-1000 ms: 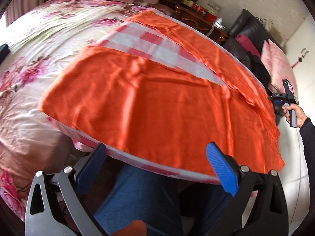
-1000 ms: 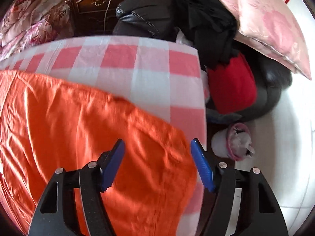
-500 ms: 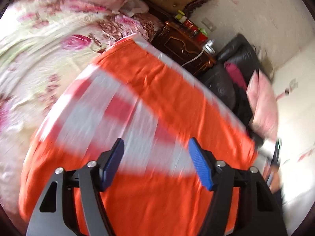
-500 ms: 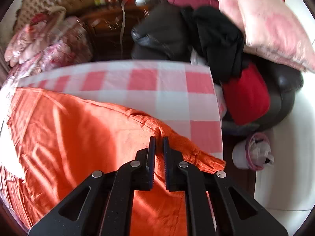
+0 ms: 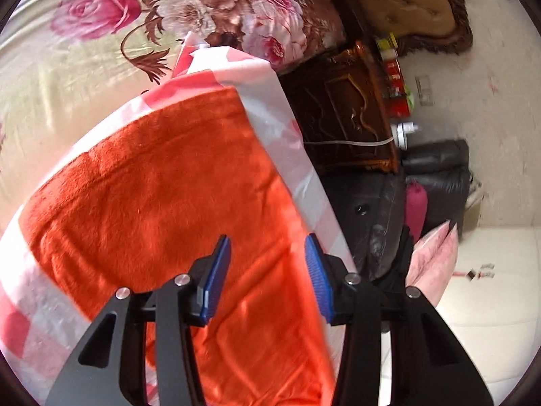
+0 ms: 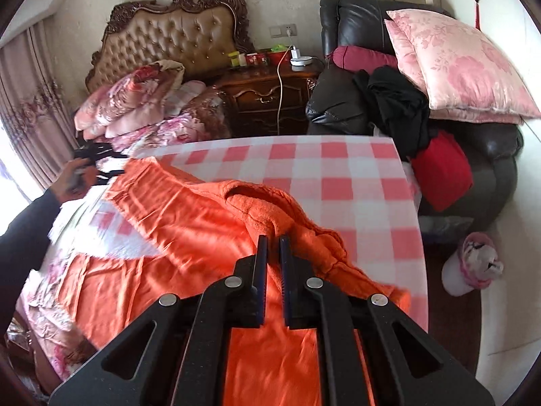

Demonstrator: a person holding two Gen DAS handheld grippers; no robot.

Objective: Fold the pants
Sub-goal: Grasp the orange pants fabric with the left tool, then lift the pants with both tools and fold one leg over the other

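The orange pants (image 5: 162, 182) lie spread on a pink-and-white checked cloth (image 5: 290, 142). My left gripper (image 5: 267, 253) is open, hovering just above a far leg end near the cloth's edge, empty. My right gripper (image 6: 273, 242) is shut on the waist edge of the orange pants (image 6: 209, 223) and lifts a bunched ridge of fabric off the checked cloth (image 6: 355, 182). The left gripper also shows far left in the right wrist view (image 6: 98, 160), held by a hand.
The cloth covers a board beside a floral bed (image 5: 67, 50). A dark wooden nightstand (image 6: 270, 98), a black chair with clothes and a pink pillow (image 6: 453, 64), and a small bin (image 6: 473, 264) stand past the board's far and right edges.
My right gripper closed on the pants' edge and raised it, bunching the fabric. My left gripper swept forward across the pants to the far leg end and narrowed its jaws.
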